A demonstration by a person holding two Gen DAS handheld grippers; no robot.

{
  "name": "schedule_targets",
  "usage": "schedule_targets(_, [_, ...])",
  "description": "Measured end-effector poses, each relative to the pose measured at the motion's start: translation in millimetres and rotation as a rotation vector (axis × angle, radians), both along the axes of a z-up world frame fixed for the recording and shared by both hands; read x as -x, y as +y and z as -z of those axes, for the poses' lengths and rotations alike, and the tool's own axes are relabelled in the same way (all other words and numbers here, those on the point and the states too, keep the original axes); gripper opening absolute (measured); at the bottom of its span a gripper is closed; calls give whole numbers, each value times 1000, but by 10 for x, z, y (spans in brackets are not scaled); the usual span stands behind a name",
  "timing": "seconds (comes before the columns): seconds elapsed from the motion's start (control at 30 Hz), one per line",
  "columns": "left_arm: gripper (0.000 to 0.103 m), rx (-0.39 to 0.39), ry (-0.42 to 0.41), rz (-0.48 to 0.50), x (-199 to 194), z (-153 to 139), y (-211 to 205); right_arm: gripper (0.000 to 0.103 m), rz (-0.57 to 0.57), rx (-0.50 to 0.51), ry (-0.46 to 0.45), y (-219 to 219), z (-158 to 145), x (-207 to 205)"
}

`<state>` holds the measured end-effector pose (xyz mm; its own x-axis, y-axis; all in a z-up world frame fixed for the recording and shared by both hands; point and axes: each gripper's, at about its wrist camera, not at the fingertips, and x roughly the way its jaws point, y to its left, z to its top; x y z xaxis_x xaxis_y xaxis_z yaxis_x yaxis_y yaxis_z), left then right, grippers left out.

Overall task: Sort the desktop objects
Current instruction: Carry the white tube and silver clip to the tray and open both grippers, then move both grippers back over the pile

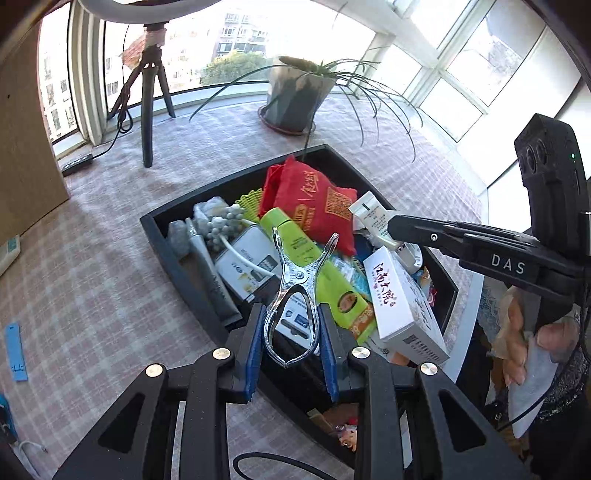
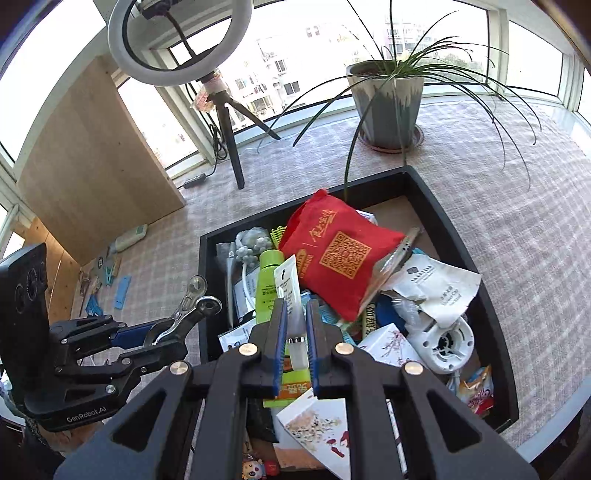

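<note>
The ring light [image 1: 122,5] is cut off by the top edge in the left wrist view. The white tube [image 2: 291,295] disappears behind the right tool's fingers [image 2: 279,347]. Print on the white box [image 1: 402,299] is too small to read. Items low in the black tray [image 2: 495,321] lie buried.

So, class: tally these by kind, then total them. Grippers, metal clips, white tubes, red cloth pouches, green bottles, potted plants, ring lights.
Grippers: 2, the left gripper and the right gripper
metal clip: 1, in the left jaws
white tube: 1, in the right jaws
red cloth pouch: 1
green bottle: 1
potted plant: 1
ring light: 1
Total: 8
</note>
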<state>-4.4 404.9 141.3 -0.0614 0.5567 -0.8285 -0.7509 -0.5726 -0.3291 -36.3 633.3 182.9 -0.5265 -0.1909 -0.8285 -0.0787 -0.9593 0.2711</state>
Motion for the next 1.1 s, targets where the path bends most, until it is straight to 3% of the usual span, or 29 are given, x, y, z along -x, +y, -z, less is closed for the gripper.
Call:
schedule_targets(0.13, [26,-2,7,61,-154,-58,282,15,50,7,5,198,-40,-16])
schedule_targets(0.23, [48,16,22,81,-229,-73,373,32,90,27,-5,284,-53,-51])
schedule_targets(0.5, [46,49,78,14,-178,-134,222,34,74,2,-11,160,-68,-92])
schedule_targets(0.67, [46,53,117,-37,-144,-223,51,44,52,-5,-5,0,-93,-140])
schedule_targets(0.9, [48,52,188,-104,-157,-400,-244,46,-12,-17,36,-322,-229,-222])
schedule_targets(0.97, [48,51,210,-123,-160,-449,-344,50,-33,-15,49,-422,-260,-239])
schedule_targets(1.1, [55,45,225,-164,-145,-516,-575,53,-77,-11,63,-637,-293,-252])
